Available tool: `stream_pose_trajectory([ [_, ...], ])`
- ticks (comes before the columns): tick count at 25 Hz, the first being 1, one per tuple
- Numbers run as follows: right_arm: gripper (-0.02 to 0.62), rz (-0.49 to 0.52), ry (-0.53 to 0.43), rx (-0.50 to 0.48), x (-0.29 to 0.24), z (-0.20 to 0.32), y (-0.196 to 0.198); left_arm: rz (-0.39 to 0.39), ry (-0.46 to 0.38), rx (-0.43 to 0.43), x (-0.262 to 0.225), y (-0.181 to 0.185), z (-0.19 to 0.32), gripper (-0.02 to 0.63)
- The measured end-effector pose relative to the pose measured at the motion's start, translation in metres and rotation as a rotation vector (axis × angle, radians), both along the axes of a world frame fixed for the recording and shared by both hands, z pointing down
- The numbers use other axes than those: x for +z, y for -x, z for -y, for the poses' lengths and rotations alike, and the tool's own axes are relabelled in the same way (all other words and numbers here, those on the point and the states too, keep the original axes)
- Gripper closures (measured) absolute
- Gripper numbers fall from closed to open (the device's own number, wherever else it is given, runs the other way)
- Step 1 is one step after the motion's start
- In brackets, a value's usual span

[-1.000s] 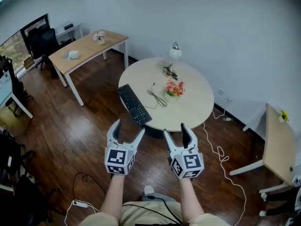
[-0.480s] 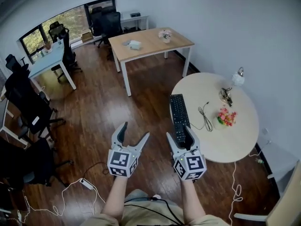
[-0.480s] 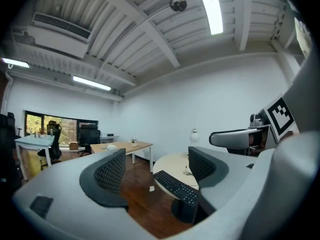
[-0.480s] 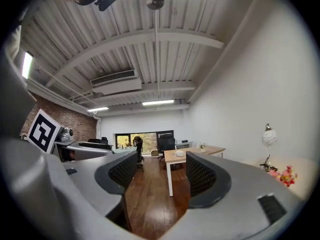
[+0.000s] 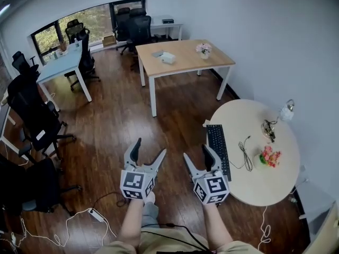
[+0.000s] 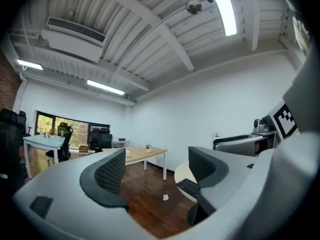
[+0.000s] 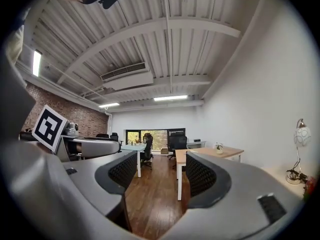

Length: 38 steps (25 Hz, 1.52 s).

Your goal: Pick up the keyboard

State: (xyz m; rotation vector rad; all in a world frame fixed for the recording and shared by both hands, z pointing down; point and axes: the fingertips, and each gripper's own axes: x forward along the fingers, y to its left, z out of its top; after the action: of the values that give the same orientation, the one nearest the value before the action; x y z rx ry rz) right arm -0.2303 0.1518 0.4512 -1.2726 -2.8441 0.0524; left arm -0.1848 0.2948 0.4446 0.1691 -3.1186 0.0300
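1. Two grippers are held out level above the wooden floor (image 5: 116,120), one in each hand, side by side and apart from each other.
2. Left gripper (image 5: 151,147): its jaws stand apart with nothing between them. Its own view shows only floor and the far room in the gap.
3. Right gripper (image 5: 196,152): its jaws are likewise parted and empty. Its own view looks down the room toward the window (image 5: 79,25).
4. The keyboard (image 5: 220,142) lies flat on the round table (image 5: 275,179), close to the table's left edge, with its length running away from the person. Neither gripper holds it.
5. From the head view, the right gripper's outer jaw overlaps the keyboard's near half (whether it touches cannot be told). The left gripper is well apart from it, over bare floor.
6. Beside the keyboard on the table lies a loose cable (image 5: 244,155). Further right are a small bunch of flowers (image 5: 270,156) and a lamp (image 5: 287,110) at the far rim.
7. A white scrap (image 5: 206,123) lies on the floor just beyond the table.
8. Further out stands a wooden desk (image 5: 185,57) with a small flower pot (image 5: 203,48) and a white item (image 5: 168,58) on it.
9. At the left are black office chairs (image 5: 32,115), and a power strip (image 5: 97,215) lies on the floor near the person's feet.
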Motion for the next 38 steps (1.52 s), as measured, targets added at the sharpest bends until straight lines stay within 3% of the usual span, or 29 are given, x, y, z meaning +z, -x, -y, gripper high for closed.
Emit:
stream_pose_trajectory([
  [7,0.287,0.048,0.0,0.003,-0.026,-0.106,0.096,0.023,-0.02,0.069,-0.012,0.099,-0.09,0.23],
  [11,0.288,0.042,0.012,0.024,-0.02,-0.149,0.131,0.039,-0.021,0.091,-0.014,0.137,-0.129,0.23],
  [14,0.287,0.002,-0.005,0.042,-0.007,-0.156,0.151,0.017,-0.031,0.111,-0.009,0.162,-0.143,0.23],
  [19,0.287,-0.025,-0.003,0.148,0.0,-0.123,0.196,-0.012,-0.05,0.195,0.0,0.212,-0.127,0.23],
  [25,0.287,0.024,-0.003,0.32,0.002,-0.044,0.26,-0.025,-0.018,0.364,0.009,0.305,-0.052,0.23],
  [30,0.287,0.028,0.056,0.49,0.003,0.056,0.313,-0.041,0.075,0.584,0.011,0.392,0.059,0.23],
  [34,0.288,0.033,0.059,0.625,0.012,0.135,0.336,0.0,0.096,0.75,-0.001,0.434,0.156,0.23],
  [38,0.288,0.019,0.08,0.792,0.027,0.211,0.334,0.006,0.114,0.913,0.005,0.449,0.239,0.23],
])
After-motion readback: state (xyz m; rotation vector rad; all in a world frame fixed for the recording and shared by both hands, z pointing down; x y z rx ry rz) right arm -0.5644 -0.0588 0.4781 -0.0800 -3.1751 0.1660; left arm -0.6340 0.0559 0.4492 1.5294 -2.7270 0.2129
